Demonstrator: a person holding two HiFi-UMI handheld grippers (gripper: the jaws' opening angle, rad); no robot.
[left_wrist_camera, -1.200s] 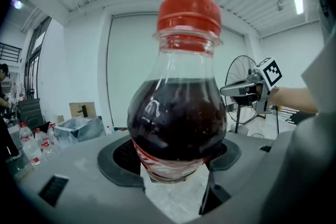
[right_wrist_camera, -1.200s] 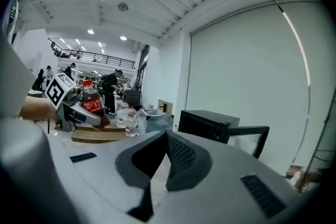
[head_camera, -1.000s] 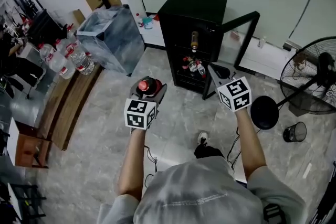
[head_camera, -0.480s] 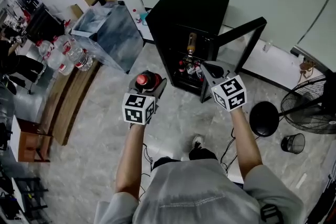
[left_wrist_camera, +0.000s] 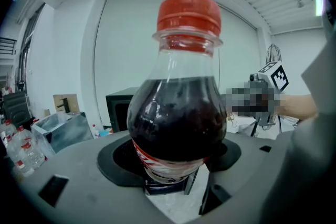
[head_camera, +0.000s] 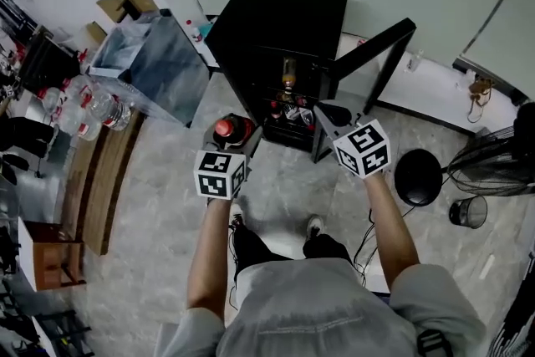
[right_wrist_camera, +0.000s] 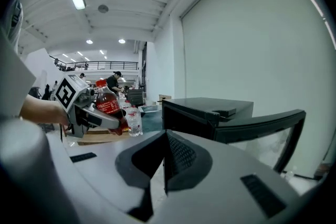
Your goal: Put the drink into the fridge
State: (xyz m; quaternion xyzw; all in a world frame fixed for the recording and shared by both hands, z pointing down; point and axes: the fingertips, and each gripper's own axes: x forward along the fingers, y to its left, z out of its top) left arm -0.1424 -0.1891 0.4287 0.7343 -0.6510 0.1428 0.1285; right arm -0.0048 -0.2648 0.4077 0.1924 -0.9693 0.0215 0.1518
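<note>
Drink bottle: dark cola, red cap, upright, clamped low on its body between the jaws of the left tool. Carried in the air, short of the fridge, not yet inside.

Right tool: jaws pressed together, nothing between them. Held near the open door.

Fridge: black, low, door swung wide to the right. Stored bottles already on the shelves.

Change over the last second: fridge opening drawn closer to both tools and more squarely ahead in the head view. Fan slid toward the right edge. Grip on the bottle unchanged, door angle unchanged. Read as an approach on foot, with the carry phase nearly over.

Meaning for the task: access clear, no door work needed. Remaining, by judgement: reach in with the left tool, find a free shelf spot, set down upright, release. Main risk: knocking the stored bottles on entry.
</note>
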